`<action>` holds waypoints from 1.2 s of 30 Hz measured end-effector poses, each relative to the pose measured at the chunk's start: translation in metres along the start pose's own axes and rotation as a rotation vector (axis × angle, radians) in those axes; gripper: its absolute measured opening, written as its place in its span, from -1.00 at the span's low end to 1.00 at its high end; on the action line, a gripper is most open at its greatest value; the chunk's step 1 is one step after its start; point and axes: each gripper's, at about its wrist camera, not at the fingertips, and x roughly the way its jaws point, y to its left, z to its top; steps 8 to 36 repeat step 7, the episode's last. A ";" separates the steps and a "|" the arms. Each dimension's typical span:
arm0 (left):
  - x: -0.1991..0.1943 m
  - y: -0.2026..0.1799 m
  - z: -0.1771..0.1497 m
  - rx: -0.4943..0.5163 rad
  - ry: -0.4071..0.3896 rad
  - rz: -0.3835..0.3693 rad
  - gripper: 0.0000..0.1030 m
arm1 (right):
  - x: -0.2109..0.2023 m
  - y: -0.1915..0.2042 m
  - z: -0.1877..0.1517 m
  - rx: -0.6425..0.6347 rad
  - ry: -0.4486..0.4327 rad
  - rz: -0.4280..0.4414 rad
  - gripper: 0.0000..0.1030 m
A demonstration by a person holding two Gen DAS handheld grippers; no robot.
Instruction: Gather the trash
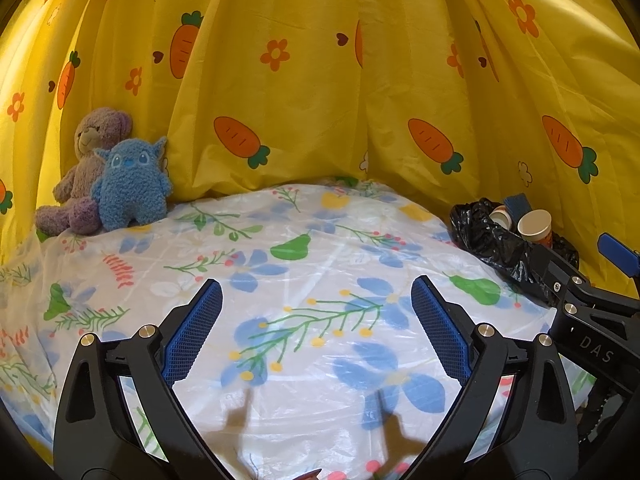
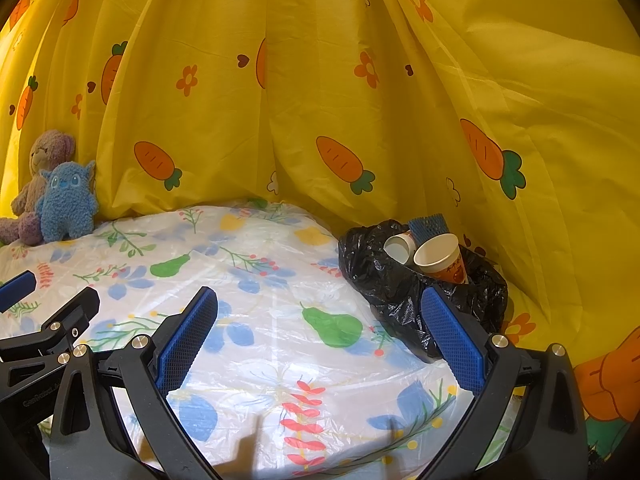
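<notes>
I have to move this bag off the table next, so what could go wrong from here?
1. The two paper cups lie loose at the mouth of the black trash bag, so they may spill if it tips.
2. The bag sits near the table edge and could slide off the slick plastic cover.
3. The thin bag film might tear under a tool pinch.

Left gripper [image 1: 316,300] and right gripper [image 2: 320,308]: black plastic frames, blue knurled finger pads [image 1: 192,332], silver round screws at linkage joints. "DAS" lettering printed white on right gripper body.
</notes>
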 end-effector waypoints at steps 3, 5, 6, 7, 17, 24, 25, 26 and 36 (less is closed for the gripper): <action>-0.002 0.002 0.000 -0.009 -0.006 0.002 0.86 | 0.000 0.000 0.000 0.001 0.001 0.000 0.90; -0.002 0.004 0.000 -0.015 -0.006 -0.006 0.87 | 0.000 -0.001 0.000 0.002 0.001 0.001 0.90; -0.002 0.004 0.000 -0.015 -0.006 0.000 0.87 | 0.000 -0.001 0.000 0.001 0.001 0.001 0.90; -0.002 0.004 0.000 -0.012 -0.007 0.006 0.87 | 0.000 -0.001 0.000 0.000 0.001 0.001 0.90; -0.002 0.004 0.000 -0.012 -0.007 0.006 0.87 | 0.000 -0.001 0.000 0.000 0.001 0.001 0.90; -0.002 0.004 0.000 -0.012 -0.007 0.006 0.87 | 0.000 -0.001 0.000 0.000 0.001 0.001 0.90; -0.002 0.004 0.000 -0.012 -0.007 0.006 0.87 | 0.000 -0.001 0.000 0.000 0.001 0.001 0.90; -0.002 0.004 0.000 -0.012 -0.007 0.006 0.87 | 0.000 -0.001 0.000 0.000 0.001 0.001 0.90; -0.002 0.004 0.000 -0.012 -0.007 0.006 0.87 | 0.000 -0.001 0.000 0.000 0.001 0.001 0.90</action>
